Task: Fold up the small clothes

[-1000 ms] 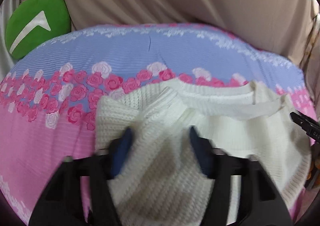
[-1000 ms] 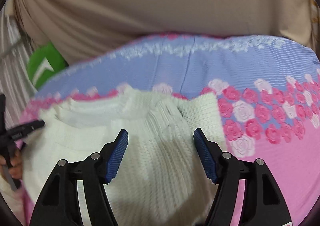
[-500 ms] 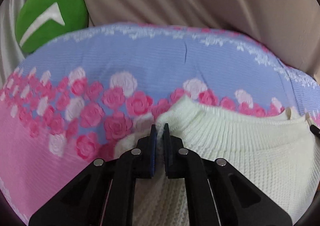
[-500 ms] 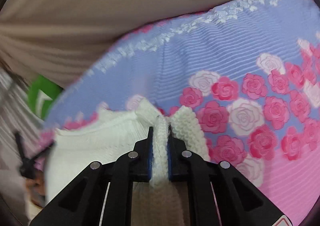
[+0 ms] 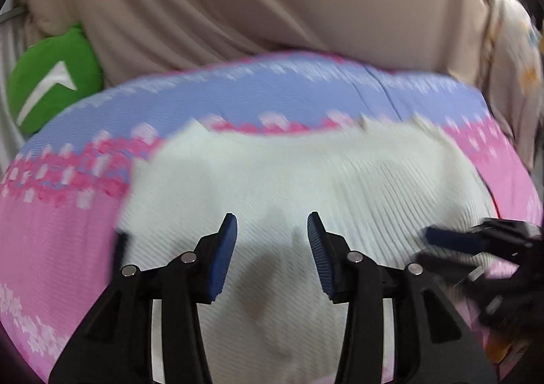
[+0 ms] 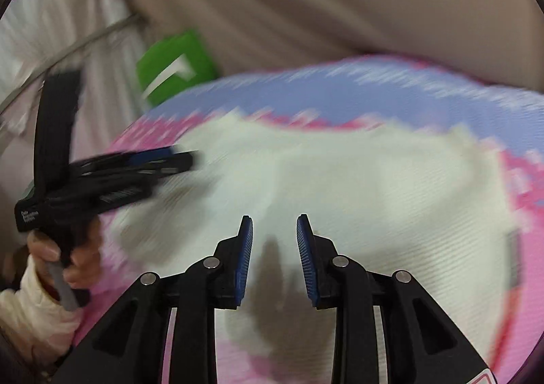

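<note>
Both the left gripper (image 5: 272, 231) and the right gripper (image 6: 274, 231) were opening, empty, above the white knit sweater (image 5: 306, 187) lying mid-bed on the floral bedsheet (image 5: 61, 248). Half a second earlier each pinched a far corner. The springy knit might have slipped its fold once released.

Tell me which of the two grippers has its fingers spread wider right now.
The left gripper: the gap between its blue-padded fingers is clearly broader than the right gripper's. Both sets are opening, empty, above the white knit sweater.
</note>
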The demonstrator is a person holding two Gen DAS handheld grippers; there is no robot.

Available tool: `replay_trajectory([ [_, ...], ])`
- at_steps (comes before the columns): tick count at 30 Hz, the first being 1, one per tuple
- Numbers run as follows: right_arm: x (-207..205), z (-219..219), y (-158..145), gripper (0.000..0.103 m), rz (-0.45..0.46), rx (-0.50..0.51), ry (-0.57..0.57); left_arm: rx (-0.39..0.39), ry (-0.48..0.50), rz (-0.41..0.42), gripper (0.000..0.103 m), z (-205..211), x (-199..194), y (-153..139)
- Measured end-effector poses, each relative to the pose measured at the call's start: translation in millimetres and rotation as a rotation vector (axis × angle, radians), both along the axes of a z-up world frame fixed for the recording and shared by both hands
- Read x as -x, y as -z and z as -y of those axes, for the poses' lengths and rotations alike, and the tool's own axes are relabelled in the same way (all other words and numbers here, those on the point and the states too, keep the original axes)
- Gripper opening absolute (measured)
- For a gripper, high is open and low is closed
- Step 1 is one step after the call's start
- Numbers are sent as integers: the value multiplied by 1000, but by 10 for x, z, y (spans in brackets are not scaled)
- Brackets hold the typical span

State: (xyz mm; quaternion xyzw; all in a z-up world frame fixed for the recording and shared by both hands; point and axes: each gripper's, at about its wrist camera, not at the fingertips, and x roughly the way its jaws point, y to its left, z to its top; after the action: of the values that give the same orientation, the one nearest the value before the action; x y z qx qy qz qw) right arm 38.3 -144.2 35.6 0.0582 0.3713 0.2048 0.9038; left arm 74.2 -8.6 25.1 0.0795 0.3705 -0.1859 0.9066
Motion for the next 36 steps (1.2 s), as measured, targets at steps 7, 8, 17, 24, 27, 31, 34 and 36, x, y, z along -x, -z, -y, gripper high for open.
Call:
replay_trajectory([
  [7,204,417,199,18,-34,-39,129,-58,-60,11,44,-9,233,251],
  [8,265,545,219,17,-33,-57,164,-46,-66,3,44,-47,235,254],
  [17,688,1545,358,16,-21,-137,487,-12,-92,-6,44,-185,322,301],
  [24,710,1569,278,19,13,-82,537,9,-125,1,46,-359,425,256],
  [27,820,1696,73,35,74,-72,591,33,-170,43,47,-605,432,71],
  [31,596,1768,-303,57,157,-33,579,62,-213,86,61,-829,112,-250],
  [34,181,1783,-434,72,156,-32,527,92,-223,81,77,-853,-295,-350],
  [36,-187,1806,-418,72,109,-35,513,108,-211,45,79,-813,-574,-320],
])
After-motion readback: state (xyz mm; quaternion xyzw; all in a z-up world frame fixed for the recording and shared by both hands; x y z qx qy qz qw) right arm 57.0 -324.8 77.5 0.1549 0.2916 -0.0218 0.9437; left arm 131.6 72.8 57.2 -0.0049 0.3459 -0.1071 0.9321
